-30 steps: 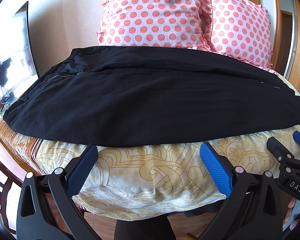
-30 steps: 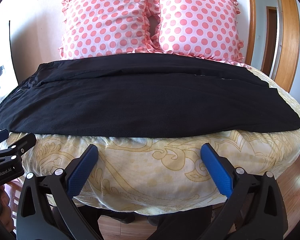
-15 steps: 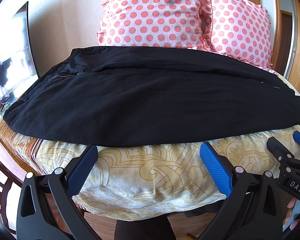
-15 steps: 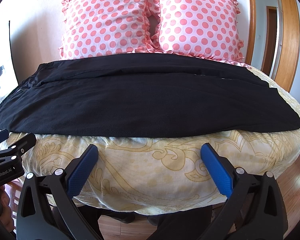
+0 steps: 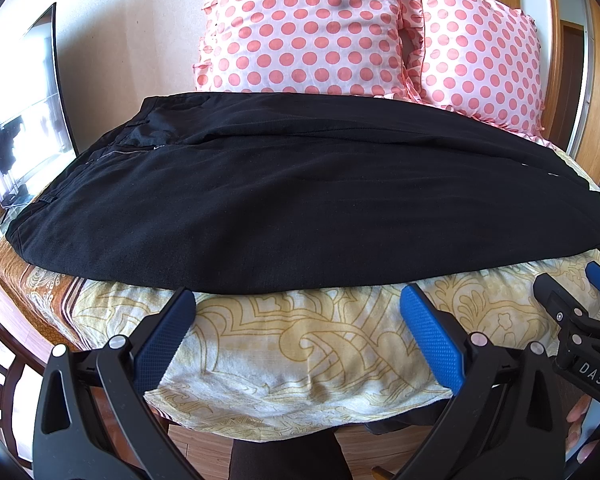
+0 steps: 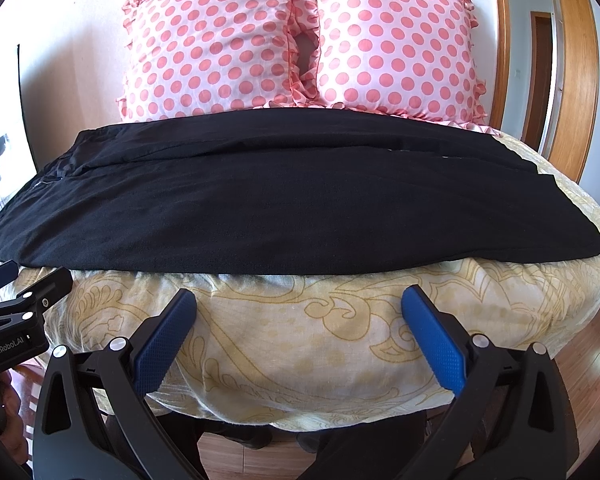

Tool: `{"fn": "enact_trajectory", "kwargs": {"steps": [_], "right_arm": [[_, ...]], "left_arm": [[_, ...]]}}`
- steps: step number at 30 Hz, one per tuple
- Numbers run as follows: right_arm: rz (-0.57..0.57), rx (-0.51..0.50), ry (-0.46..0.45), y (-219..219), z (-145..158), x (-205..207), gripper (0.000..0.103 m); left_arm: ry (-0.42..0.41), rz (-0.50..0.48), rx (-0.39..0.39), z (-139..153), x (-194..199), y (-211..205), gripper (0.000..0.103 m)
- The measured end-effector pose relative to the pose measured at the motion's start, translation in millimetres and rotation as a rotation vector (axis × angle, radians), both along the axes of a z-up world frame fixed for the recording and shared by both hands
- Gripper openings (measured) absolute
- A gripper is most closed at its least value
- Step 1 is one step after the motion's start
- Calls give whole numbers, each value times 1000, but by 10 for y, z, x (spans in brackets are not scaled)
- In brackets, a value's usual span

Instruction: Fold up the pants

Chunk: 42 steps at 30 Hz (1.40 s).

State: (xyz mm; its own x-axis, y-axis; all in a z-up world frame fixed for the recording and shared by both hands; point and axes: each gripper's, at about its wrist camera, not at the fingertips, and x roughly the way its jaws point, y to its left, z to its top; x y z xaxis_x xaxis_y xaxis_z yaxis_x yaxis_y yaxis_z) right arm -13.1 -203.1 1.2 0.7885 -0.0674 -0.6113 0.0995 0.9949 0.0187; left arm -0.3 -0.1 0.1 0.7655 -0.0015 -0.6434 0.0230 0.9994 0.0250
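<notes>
Black pants [image 5: 292, 208] spread flat and sideways across the bed [image 5: 300, 340], waistband with zipper to the left, leg hems to the right. Legs lying side by side, one nearer the pillows [image 6: 300, 40], fabric smooth, unfolded.

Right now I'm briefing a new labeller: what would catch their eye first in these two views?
The black pants lie spread flat across the yellow patterned bedspread, waist to the left and leg ends to the right. Behind them, two pink polka-dot pillows lean side by side against the wall. Both the left gripper and the right gripper hover open at the bed's near edge, touching nothing.
</notes>
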Motion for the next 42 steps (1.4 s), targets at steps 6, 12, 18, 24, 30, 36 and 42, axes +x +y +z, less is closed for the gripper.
{"fn": "enact_trajectory", "kwargs": {"steps": [6, 12, 18, 24, 30, 36, 42], "right_arm": [[34, 0, 3, -23, -13, -4, 102], [36, -57, -48, -269, 266, -20, 102], [-81, -53, -105, -906, 709, 513, 102], [-347, 25, 8, -1909, 843, 1626, 102], [-619, -3, 123, -2778, 575, 2546, 96], [-773, 50, 254, -3363, 142, 3153, 76], [-841, 70, 288, -3560, -66, 3376, 74]], "left_arm": [[-5, -5, -1, -3, -2, 6, 101], [-21, -41, -32, 144, -81, 121, 101], [-141, -63, -38, 578, 42, 161, 101], [-183, 37, 3, 668, 386, 103, 101], [-196, 22, 14, 566, 617, 45, 101], [-150, -8, 13, 427, 872, -20, 101], [-73, -37, -18, 321, 1005, -6, 101]]}}
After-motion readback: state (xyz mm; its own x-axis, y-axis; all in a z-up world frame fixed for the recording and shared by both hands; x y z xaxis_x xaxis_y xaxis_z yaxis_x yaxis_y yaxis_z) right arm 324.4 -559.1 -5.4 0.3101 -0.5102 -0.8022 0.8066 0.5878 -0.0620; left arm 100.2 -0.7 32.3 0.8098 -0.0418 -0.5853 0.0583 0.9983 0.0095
